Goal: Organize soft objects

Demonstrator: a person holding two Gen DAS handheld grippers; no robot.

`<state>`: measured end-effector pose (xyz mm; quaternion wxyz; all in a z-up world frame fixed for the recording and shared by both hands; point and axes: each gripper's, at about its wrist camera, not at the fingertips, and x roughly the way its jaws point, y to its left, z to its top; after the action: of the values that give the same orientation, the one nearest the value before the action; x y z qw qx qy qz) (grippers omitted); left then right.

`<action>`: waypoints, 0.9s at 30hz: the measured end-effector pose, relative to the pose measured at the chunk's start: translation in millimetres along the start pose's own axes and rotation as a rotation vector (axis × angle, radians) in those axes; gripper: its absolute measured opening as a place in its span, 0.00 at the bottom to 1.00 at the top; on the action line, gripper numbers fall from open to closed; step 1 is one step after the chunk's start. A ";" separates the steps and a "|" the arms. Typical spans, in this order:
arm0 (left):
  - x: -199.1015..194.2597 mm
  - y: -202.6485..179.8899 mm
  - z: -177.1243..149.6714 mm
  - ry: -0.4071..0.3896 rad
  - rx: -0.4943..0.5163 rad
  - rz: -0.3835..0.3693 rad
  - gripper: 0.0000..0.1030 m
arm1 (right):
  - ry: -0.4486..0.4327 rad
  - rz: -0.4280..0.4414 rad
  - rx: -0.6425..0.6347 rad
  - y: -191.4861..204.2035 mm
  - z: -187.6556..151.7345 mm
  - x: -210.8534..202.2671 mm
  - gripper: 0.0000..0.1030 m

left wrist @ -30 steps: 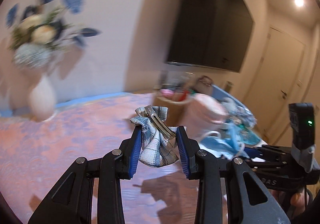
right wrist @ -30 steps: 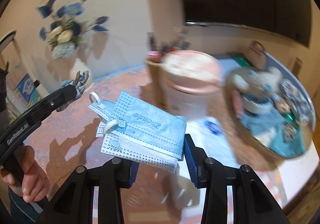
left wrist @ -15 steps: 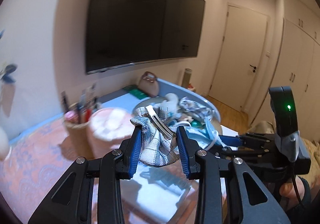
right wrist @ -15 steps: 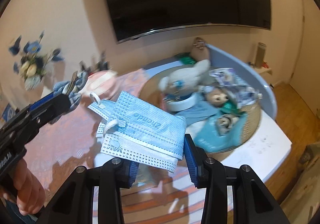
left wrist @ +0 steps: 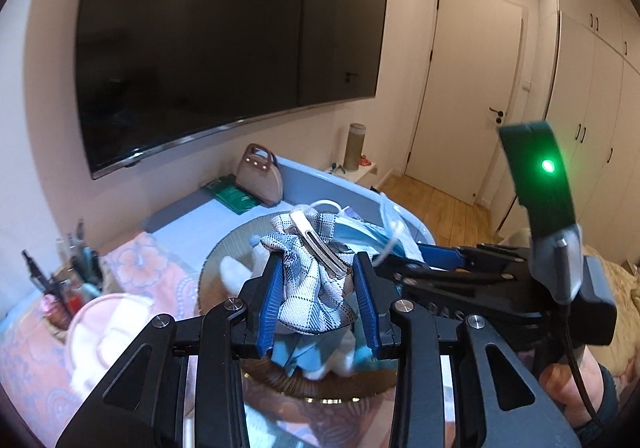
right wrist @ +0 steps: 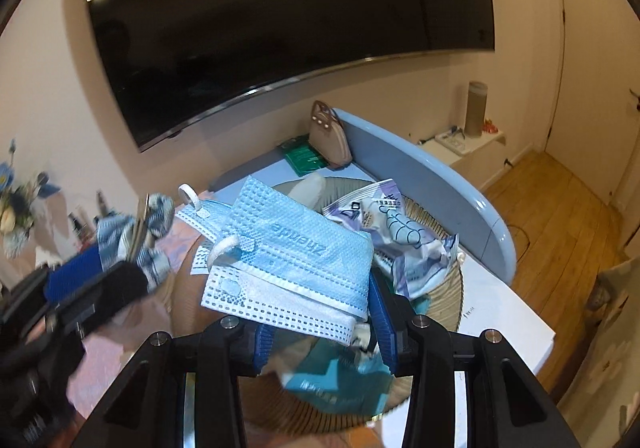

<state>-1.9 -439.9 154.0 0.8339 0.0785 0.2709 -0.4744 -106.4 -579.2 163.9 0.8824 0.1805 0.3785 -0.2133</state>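
Left wrist view: a plaid cloth hair bow [left wrist: 310,284], with a stiff metal clip [left wrist: 320,248] across its top, is pinched between the left gripper [left wrist: 316,308] pads above the woven basket [left wrist: 224,252] near the table's far edge. It is judged light, limp and best taken by its bunched middle. In the right wrist view, a stack of pleated blue face masks [right wrist: 288,260] is clamped in the right gripper [right wrist: 320,328]; thin, floppy, their ear loops likely to snag.

The table [right wrist: 504,312] carries a round woven basket [right wrist: 448,296] near its right edge, a handbag [right wrist: 330,137] and green book [right wrist: 304,157] at the back edge.
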 end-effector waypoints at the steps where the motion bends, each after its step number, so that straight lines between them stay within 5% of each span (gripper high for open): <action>1: 4.0 -0.3 -1.1 0.012 0.000 -0.004 0.31 | 0.010 0.002 0.017 -3.8 2.0 5.1 0.43; 3: 11.2 -0.8 -4.3 0.026 -0.004 -0.008 0.31 | 0.026 0.016 0.043 -10.0 3.0 15.2 0.62; 6: 22.7 2.4 -10.6 0.053 -0.015 0.001 0.31 | 0.049 0.028 0.072 -16.0 -3.4 24.1 0.68; 9: 29.1 7.1 -15.7 0.088 -0.043 -0.018 0.47 | 0.064 0.043 0.105 -22.4 -8.9 24.5 0.69; 11: 28.4 10.2 -17.5 0.099 -0.065 -0.048 0.77 | 0.060 0.053 0.125 -28.8 -10.6 19.9 0.70; 12: 24.6 9.6 -18.0 0.089 -0.071 -0.049 0.80 | 0.055 0.064 0.135 -32.0 -10.6 17.7 0.75; 14: 19.9 9.6 -18.8 0.078 -0.070 -0.059 0.82 | 0.038 0.073 0.163 -37.5 -12.1 6.9 0.83; 22: -21.7 5.9 -17.6 0.028 -0.057 -0.063 0.82 | 0.012 0.119 0.181 -24.5 -26.7 -20.5 0.84; 27: -87.2 12.9 -36.1 -0.043 -0.023 -0.010 0.82 | 0.015 0.185 0.152 7.4 -40.4 -31.3 0.86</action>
<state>-39.9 -353.7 168.0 0.8380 0.0574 0.2586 -0.4771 -146.0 -546.0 162.1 0.8794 0.2825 0.3494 -0.1574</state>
